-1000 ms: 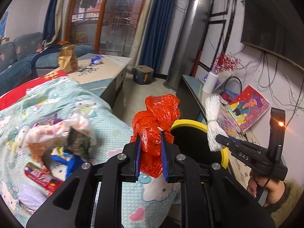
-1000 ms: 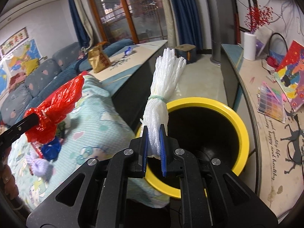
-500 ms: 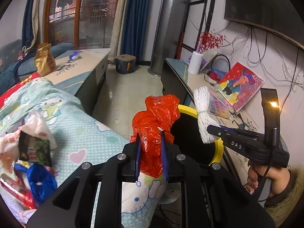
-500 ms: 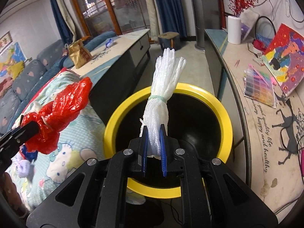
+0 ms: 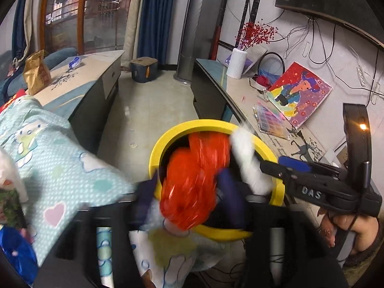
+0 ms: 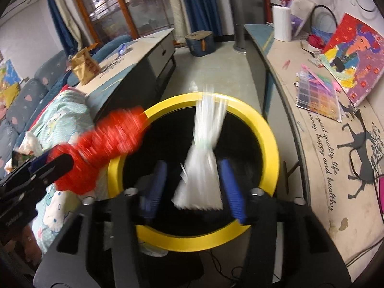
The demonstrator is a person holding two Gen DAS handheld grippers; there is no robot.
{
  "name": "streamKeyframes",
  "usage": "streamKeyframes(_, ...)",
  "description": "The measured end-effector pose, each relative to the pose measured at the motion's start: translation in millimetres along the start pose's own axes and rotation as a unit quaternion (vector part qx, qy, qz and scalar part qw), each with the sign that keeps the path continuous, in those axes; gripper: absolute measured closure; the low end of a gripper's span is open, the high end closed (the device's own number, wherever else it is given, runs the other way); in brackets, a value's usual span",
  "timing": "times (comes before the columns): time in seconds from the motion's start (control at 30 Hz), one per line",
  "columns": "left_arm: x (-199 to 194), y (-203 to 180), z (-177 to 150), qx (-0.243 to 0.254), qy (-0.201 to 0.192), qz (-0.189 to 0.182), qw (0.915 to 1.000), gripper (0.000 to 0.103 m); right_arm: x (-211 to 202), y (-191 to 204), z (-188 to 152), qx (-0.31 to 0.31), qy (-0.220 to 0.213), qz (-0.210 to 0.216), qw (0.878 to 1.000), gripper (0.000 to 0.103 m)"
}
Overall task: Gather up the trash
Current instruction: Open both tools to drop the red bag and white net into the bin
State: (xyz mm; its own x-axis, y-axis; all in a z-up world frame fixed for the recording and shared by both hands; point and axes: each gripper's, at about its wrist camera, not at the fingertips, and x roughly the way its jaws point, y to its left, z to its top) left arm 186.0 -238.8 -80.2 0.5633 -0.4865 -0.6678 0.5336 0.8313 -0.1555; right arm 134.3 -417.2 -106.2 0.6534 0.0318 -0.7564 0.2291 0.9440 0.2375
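A yellow-rimmed black bin [image 5: 204, 124] [image 6: 270, 144] stands below both grippers. My left gripper [image 5: 189, 192] hangs over its left rim. Its jaws are opening, and a blurred red plastic bag [image 5: 196, 182] [image 6: 108, 148] is loose between them, over the bin's mouth. My right gripper [image 6: 193, 187] is above the bin's middle with its jaws opening too. A white net bundle [image 6: 204, 168] [image 5: 247, 160] sits blurred between its blue pads [image 6: 230, 187], free of the left pad. In the left wrist view the right gripper [image 5: 276, 166] reaches in from the right. The left gripper [image 6: 45, 165] shows at the left edge of the right wrist view.
A cartoon-print blanket [image 5: 60, 163] lies left of the bin with several pieces of trash at its far left edge. Beyond it a low table [image 6: 144, 48] carries a brown paper bag [image 6: 85, 68]. A long bench [image 6: 324, 156] with a painting, a vase and cables runs along the right.
Both grippers came down over the bin and their jaws have spread. The red bag and the white bundle, gripped before, are now loose and blurred between the pads.
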Motion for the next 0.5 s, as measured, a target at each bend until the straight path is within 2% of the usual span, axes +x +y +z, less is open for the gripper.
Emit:
streamKeyframes(0.07, 1, 3, 1, -0.008, -0.002, -0.003, 1.0, 0.029, 1, -2, 0, 0.004, 0.003, -0.006, 1.0, 0.053)
streamKeyframes(0.1, -1, 4, 0, -0.012, -0.006, 0.0, 0.9999, 0.019, -1, -3, 0, 0.006, 0.0, -0.01, 1.0, 0.048)
streamKeyframes(0.17, -10, 8, -2, -0.021, -0.018, 0.003, 0.9996, 0.01, -4, -3, 0, 0.006, -0.011, -0.015, 1.0, 0.046)
streamKeyframes(0.5, -62, 26, -7, -0.043, -0.069, 0.042, 0.9958, 0.007, -32, 28, 6, -0.031, -0.071, 0.0, 0.997, 0.032)
